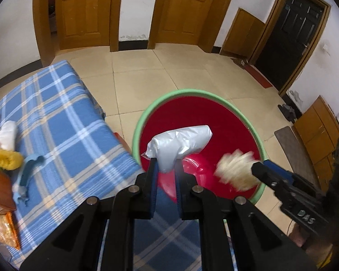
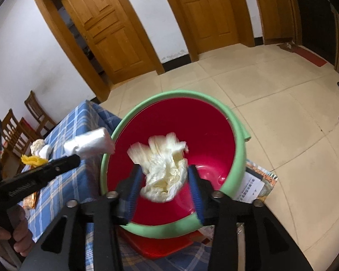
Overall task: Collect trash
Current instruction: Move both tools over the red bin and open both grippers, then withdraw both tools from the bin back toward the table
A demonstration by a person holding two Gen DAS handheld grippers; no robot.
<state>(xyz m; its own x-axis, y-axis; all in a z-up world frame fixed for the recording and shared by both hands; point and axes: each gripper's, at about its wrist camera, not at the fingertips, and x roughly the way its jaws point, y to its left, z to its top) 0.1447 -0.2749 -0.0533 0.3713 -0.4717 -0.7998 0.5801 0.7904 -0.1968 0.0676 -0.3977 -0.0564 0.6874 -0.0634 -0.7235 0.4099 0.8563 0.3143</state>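
Left gripper (image 1: 166,164) was clamped on a white plastic packet (image 1: 178,148), its pads pinching the packet's lower end. That packet sat mid-frame in the left wrist view, over the near-left part of the red bin (image 1: 192,117) with the green rim (image 1: 147,110); its long axis ran from lower left up toward the right of the frame, the free end pointing right and slightly up.

My right gripper (image 2: 165,178) stood partly open around a crumpled cream wad (image 2: 162,169) — blurred, hanging between the blue pads (image 2: 195,185) above the bin's red inside. I could not tell whether the pads still pressed on it. In the left wrist view the same wad showed at lower right, at the tip of the right tool, over the bin's right edge.

Around the bin: a table under a blue checked cloth (image 1: 56,117) filled the left of the frame, carrying a yellow fuzzy item (image 1: 4,159), white rolled pieces (image 1: 4,135), a blue scrap (image 1: 30,169) and orange packaging (image 1: 0,189) at the far left edge. Papers (image 2: 253,185) lay beside the bin at lower right of the right wrist view. Wooden doors (image 1: 183,9) lined the top of both views, and wooden chairs (image 2: 18,131) stood at the left edge. A hand (image 2: 18,237) gripped the left tool's handle at the lower left. Nothing stood between either tool and the bin's mouth — only the two grippers themselves were close together there.
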